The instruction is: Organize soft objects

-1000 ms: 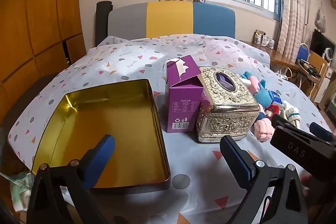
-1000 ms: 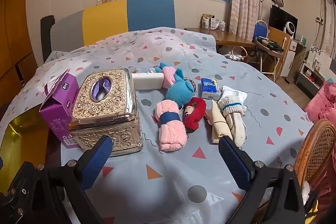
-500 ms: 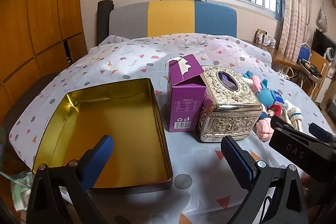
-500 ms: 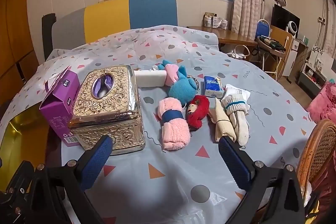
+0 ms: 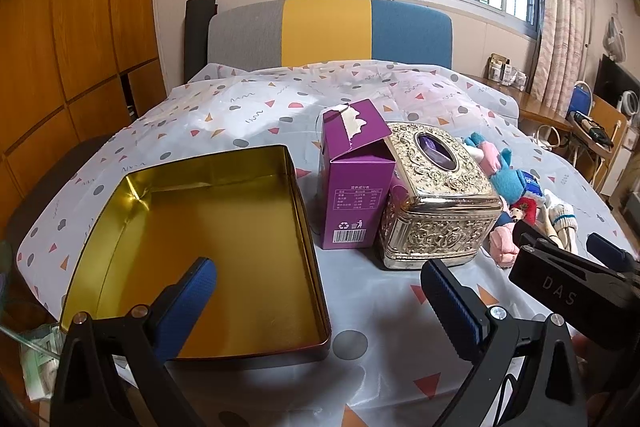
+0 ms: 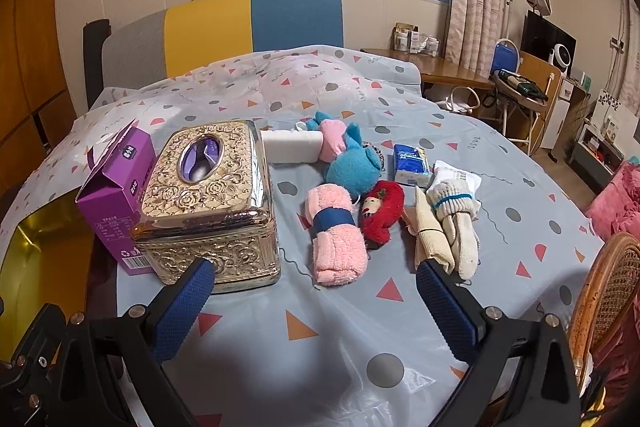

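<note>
— What's on the patterned tablecloth?
— A gold tin, bare inside, left of the ornate tissue box. Soft toys and socks lie right of it.
— The grippers?
— Left gripper and right gripper both gape, holding nothing.

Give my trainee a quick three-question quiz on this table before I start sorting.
1. True or false: the gold rectangular metal tin already holds a soft item.
2. Which lies nearest the ornate gold tissue box? A) rolled pink towel with blue band B) cream knitted socks C) blue tissue packet
3. Fill in: both the left tool and right tool are ____.

Key: 1 false; 2 A; 3 open, holding nothing.
</note>
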Demonstrator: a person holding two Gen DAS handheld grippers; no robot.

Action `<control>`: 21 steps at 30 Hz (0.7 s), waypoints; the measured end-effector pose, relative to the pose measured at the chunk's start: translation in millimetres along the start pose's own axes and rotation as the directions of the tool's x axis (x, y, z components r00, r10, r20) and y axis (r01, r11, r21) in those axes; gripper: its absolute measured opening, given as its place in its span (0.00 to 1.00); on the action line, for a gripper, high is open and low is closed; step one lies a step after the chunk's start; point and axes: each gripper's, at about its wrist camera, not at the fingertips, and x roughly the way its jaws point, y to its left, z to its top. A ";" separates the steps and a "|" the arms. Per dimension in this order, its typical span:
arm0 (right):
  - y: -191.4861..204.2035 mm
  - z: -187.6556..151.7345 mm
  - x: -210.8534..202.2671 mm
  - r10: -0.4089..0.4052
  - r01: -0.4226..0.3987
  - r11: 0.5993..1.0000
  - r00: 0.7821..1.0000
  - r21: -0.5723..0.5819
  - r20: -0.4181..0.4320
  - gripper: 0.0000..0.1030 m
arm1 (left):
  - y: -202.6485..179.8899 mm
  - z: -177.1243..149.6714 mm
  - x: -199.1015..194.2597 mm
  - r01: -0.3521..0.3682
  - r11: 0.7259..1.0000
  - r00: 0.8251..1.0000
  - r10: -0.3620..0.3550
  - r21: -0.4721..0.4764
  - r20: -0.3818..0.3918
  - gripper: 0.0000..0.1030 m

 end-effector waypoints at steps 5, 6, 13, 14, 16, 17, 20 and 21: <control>1.2 0.0 0.4 0.002 -0.002 1.000 1.000 -0.006 0.000 1.00 | -0.1 -0.6 0.4 0.000 1.000 1.000 0.000 0.000 -0.001 1.00; 1.2 -0.2 0.6 0.004 -0.004 1.000 1.000 -0.006 -0.001 1.00 | 0.1 -0.8 0.8 0.000 1.000 1.000 0.000 -0.001 -0.003 1.00; 1.0 -0.7 0.8 0.006 -0.006 1.000 1.000 -0.008 -0.001 1.00 | 0.8 -1.5 1.9 0.000 1.000 1.000 0.000 0.000 -0.004 1.00; 0.7 -0.8 0.9 0.007 -0.007 1.000 1.000 -0.007 -0.002 1.00 | 0.8 -1.3 1.7 0.000 1.000 1.000 0.000 -0.001 -0.004 1.00; 1.0 -0.7 1.0 0.007 -0.007 1.000 1.000 -0.007 -0.003 1.00 | 0.7 -1.4 2.0 0.001 1.000 1.000 -0.001 -0.001 -0.005 1.00; 0.9 -0.9 0.9 0.005 -0.005 1.000 1.000 -0.008 -0.002 1.00 | 0.5 -1.9 2.0 0.000 1.000 1.000 0.000 0.000 -0.006 1.00; 0.9 -0.7 1.0 0.008 -0.008 1.000 1.000 -0.006 -0.005 1.00 | 0.2 -2.4 2.5 0.000 1.000 1.000 0.000 0.000 -0.007 1.00; 1.1 -0.5 1.0 0.007 -0.007 1.000 1.000 -0.008 -0.004 1.00 | 0.1 -2.4 2.5 0.000 1.000 1.000 0.000 0.000 -0.007 1.00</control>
